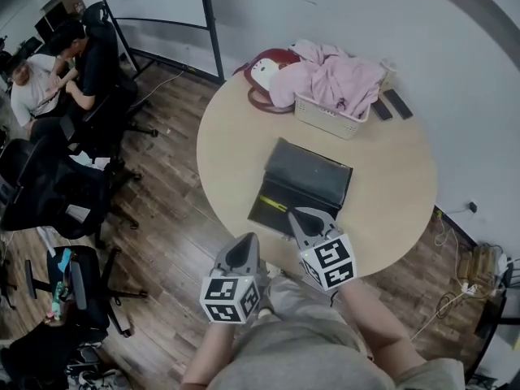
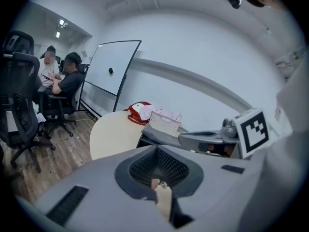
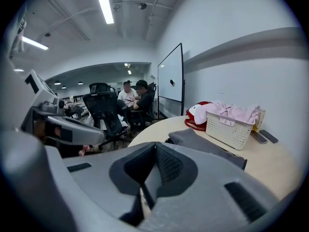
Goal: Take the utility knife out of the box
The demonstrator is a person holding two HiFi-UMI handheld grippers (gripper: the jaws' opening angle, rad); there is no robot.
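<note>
Both closed and empty — left gripper (image 1: pixel 244 252), right gripper (image 1: pixel 305 217); the utility knife (image 1: pixel 275 204) lies in the open box (image 1: pixel 313 173) at the right gripper's eleven o'clock; unopened jaws would probably just shove it.

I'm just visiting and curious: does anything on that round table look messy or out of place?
Only the pink cloth: it overflows the white basket and drapes onto the red item. Nothing else stands out.
</note>
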